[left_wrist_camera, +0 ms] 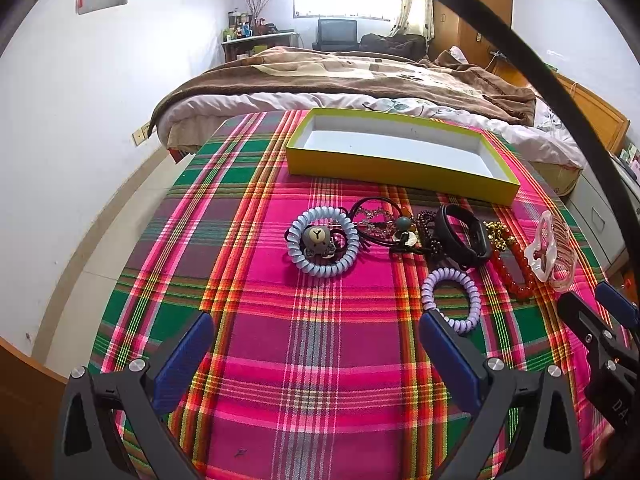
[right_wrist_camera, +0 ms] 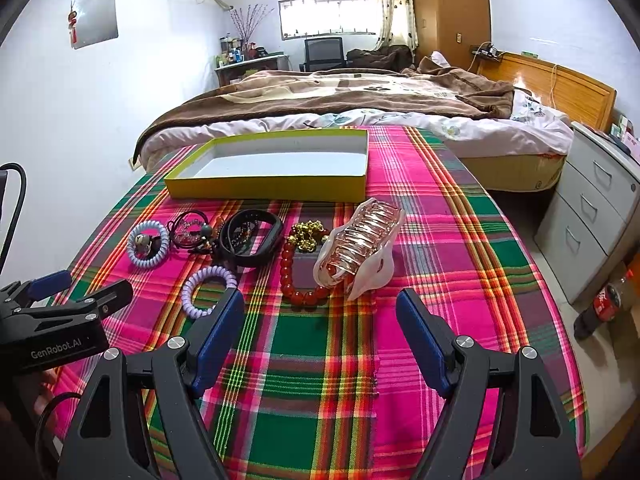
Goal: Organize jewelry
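Just ahead of the right gripper (right_wrist_camera: pixel 320 320), jaws spread and gripping nothing, a red bead bracelet (right_wrist_camera: pixel 296 280) and pink hair claw (right_wrist_camera: pixel 360 248) are lying on the plaid cloth (right_wrist_camera: pixel 328 380). The left gripper (left_wrist_camera: pixel 316 344) is hovering, likewise spread and holding nothing, a lilac coil hair tie (left_wrist_camera: pixel 452 296) by its right fingertip. Beyond both, the yellow box (right_wrist_camera: pixel 272 188) is sitting open.
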A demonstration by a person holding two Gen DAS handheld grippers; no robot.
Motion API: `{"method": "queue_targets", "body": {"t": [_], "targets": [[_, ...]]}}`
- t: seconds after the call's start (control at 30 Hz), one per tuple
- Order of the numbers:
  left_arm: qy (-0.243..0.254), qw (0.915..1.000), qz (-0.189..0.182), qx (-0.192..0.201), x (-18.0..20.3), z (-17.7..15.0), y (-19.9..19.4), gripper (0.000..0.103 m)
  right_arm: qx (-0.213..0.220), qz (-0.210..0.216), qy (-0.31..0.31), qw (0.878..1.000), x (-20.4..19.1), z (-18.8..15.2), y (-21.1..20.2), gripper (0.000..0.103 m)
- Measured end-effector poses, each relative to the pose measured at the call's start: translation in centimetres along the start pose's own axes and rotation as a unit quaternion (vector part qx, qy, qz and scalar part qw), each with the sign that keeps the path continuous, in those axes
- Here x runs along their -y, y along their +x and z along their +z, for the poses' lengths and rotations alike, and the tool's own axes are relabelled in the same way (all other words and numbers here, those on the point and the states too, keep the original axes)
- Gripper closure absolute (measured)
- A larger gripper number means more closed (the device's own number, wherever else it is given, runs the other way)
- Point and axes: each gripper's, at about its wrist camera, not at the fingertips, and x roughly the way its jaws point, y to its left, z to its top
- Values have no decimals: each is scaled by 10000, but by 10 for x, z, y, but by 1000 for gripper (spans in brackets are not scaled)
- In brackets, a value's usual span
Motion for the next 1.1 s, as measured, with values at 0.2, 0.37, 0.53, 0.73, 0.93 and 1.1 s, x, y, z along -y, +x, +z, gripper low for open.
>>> {"method": "queue_targets", "body": {"t": [0.2, 0.37, 0.53, 0.73, 0.93, 1.1], "targets": [[-6, 10000, -7, -6, 0, 0, 0, 0, -4, -3, 5, 10000, 0, 0, 0, 25], [19, 10000, -11, -30, 1, 0, 3, 0, 10, -28, 26, 10000, 2, 1, -1, 25], [45, 9998, -151, -83, -2, 2, 5, 0, 103, -21, 111, 9999, 8, 6, -6, 25], [-206, 9966, -750, -262, -17, 2, 16, 0, 222, -162, 351, 9990, 19, 19, -3, 25], [-138, 9973, -696, -203, -23, 8, 17, 0, 70, -132, 383, 9992, 17, 34, 19, 25], [-188, 9979, -597, -150, -33, 14, 18, 0, -96, -269, 375, 9989, 16, 39, 38, 25]]}}
